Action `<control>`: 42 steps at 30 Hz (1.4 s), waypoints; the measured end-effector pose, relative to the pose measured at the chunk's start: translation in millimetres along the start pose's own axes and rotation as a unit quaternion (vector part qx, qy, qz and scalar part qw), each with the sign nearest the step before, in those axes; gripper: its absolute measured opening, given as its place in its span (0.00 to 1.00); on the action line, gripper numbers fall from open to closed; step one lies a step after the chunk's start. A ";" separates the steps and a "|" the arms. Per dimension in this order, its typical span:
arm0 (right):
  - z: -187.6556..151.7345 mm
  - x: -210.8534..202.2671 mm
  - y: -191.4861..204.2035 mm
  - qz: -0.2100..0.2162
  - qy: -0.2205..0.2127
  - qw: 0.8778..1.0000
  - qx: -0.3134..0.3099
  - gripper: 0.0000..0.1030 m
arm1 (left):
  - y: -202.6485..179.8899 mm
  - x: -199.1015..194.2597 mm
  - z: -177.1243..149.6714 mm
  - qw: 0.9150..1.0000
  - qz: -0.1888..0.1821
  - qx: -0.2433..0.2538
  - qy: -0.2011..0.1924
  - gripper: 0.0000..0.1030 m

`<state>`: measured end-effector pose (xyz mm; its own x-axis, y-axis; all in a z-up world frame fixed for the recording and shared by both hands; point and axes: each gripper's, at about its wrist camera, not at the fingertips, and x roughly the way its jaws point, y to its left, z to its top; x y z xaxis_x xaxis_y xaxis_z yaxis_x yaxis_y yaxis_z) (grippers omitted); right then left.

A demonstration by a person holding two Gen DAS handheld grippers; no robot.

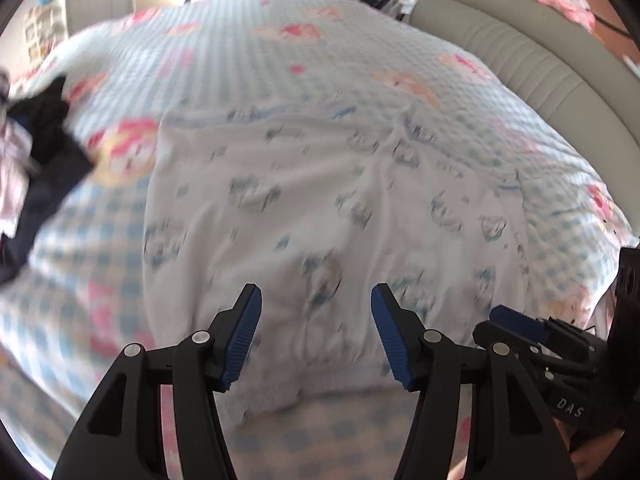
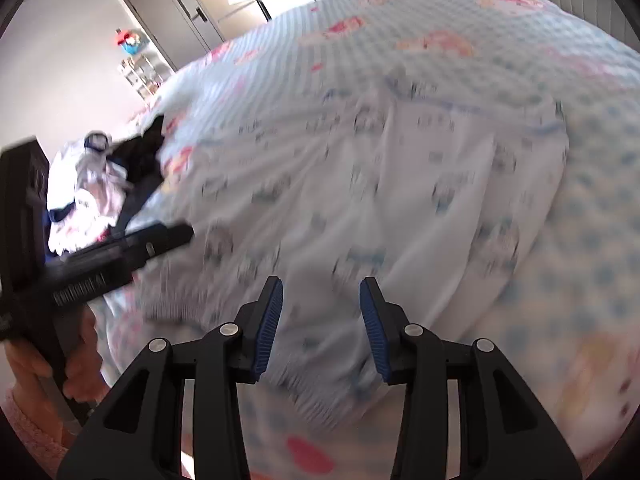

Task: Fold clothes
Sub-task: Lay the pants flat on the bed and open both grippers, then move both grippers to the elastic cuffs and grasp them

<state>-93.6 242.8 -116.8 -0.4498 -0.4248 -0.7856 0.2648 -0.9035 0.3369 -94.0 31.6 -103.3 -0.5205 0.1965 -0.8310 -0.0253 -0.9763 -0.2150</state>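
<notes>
Both tongs stand open with nothing between their blue ribbed pads: the left gripper [image 1: 316, 332] and the right gripper [image 2: 321, 326] each hang above the near hem of the white printed cotton garment [image 1: 320, 208], spread at the centre of the blue-checked cartoon bedspread [image 1: 248, 48]. At nine o'clock lies a dark and white heap of unfolded clothes [image 1: 36, 152]. Best pinch both hem corners evenly, then carry them toward twelve o'clock, keeping the fabric taut.

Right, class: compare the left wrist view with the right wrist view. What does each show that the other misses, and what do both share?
Only the left wrist view shows the padded grey headboard along the bed's far side. Only the right wrist view shows a grey door and a white shelf. Both share the white printed garment spread on the checked bedspread, and the dark clothes pile.
</notes>
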 end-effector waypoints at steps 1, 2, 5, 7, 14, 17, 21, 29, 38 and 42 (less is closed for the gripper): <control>-6.2 0.1 1.2 -0.001 0.003 1.000 0.002 0.40 | 4.9 -1.2 -5.5 1.000 0.001 -0.007 -0.001 0.57; -12.2 0.1 2.2 -0.001 0.005 1.000 0.004 0.40 | 9.7 -2.4 -11.1 1.000 0.002 -0.014 -0.001 0.57; -25.6 -2.7 0.2 -0.011 -0.002 1.000 0.016 0.40 | 23.2 -6.0 -24.7 0.999 0.002 -0.039 -0.004 0.57; -30.5 -5.0 -1.2 -0.020 -0.007 0.999 0.026 0.40 | 35.3 -13.2 -30.0 0.998 -0.001 -0.062 -0.017 0.57; -26.0 -17.6 12.4 -0.042 -0.033 0.999 0.008 0.42 | 79.0 -11.7 -36.9 0.994 0.021 -0.110 0.006 0.58; -35.0 6.0 2.5 -0.077 0.009 0.997 0.006 0.42 | 80.8 -15.9 -41.2 0.995 0.063 -0.074 0.016 0.58; -38.9 0.5 -13.5 -0.052 -0.002 0.998 0.037 0.42 | 102.5 -25.2 -49.1 0.994 0.047 -0.095 0.013 0.58; -31.4 -16.5 -20.5 -0.064 -0.035 0.996 0.058 0.42 | 129.1 -13.9 -59.5 0.987 0.007 -0.158 0.023 0.58; -40.1 -36.8 -48.6 -0.040 -0.075 0.988 0.130 0.57 | 140.5 -12.4 -63.2 0.972 -0.068 -0.225 -0.006 0.60; -46.4 -14.6 -48.4 -0.059 -0.025 0.990 0.129 0.55 | 121.2 -4.7 -61.6 0.985 -0.017 -0.169 0.005 0.53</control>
<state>-60.3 295.3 -145.7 -0.5088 -0.3111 -0.8027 -0.0160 -0.9289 0.3701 -42.1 -82.0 -157.1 -0.5151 0.2308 -0.8255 0.2448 -0.8834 -0.3997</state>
